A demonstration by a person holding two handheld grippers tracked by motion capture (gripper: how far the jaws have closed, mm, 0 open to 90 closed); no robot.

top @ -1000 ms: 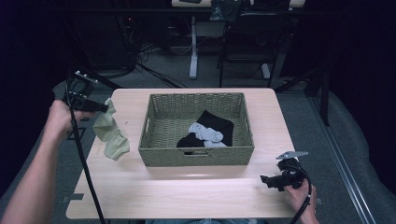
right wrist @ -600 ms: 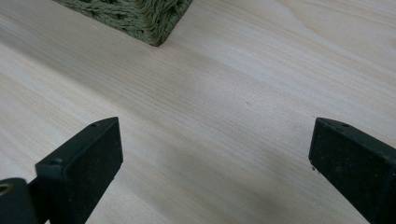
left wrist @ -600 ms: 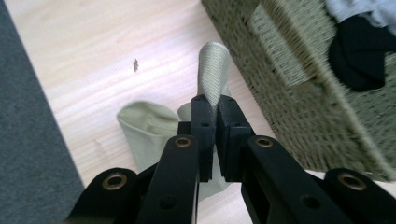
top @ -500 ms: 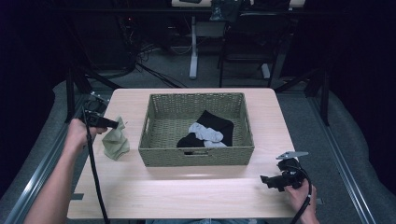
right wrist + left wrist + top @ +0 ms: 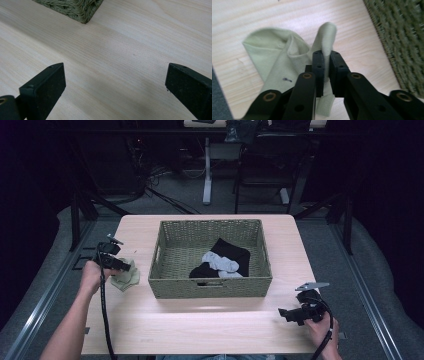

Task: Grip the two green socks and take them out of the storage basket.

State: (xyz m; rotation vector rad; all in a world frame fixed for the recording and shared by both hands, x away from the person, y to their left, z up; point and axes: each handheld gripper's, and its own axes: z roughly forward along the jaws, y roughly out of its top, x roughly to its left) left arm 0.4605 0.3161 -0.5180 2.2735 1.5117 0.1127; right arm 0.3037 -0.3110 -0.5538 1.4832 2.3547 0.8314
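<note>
A pale wood-grain worktop (image 5: pixel 210 325) stands lit from above in an otherwise dark room. Grey carpet floor (image 5: pixel 320 232) lies around it, with metal rails (image 5: pixel 45 295) running along the floor past its left and right edges. Beyond the far edge stands a white table leg (image 5: pixel 207 175), a dark chair frame (image 5: pixel 265 170) and a tangle of black cables (image 5: pixel 150 180) on the floor. The surroundings at both sides fade to black.

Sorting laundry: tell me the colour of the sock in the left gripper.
Pale green sock, clearest in the left gripper view.
</note>
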